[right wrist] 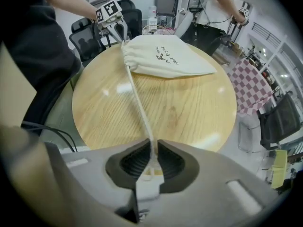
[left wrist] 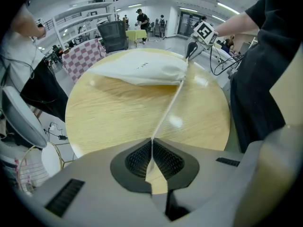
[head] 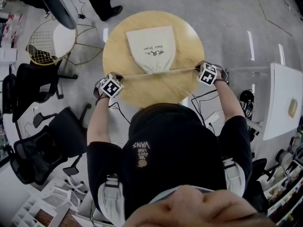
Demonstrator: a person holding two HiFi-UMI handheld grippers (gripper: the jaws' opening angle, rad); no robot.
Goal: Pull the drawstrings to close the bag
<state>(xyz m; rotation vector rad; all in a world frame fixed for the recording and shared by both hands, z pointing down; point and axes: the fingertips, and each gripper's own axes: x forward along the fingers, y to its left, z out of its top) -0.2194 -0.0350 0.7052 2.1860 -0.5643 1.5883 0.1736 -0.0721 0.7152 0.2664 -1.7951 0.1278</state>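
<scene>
A cream drawstring bag lies on the round wooden table, its gathered mouth toward me. One drawstring runs straight left to my left gripper, which is shut on it; in the left gripper view the cord enters the closed jaws. The other drawstring runs right to my right gripper. In the right gripper view that cord lies in a narrow gap between the pads, which stand slightly apart. Each gripper sits at the table's rim, on either side of the bag's mouth.
A wire basket stand and black office chairs stand left of the table. A white table is at the right, with cables hanging near it. A person's legs are beyond the table.
</scene>
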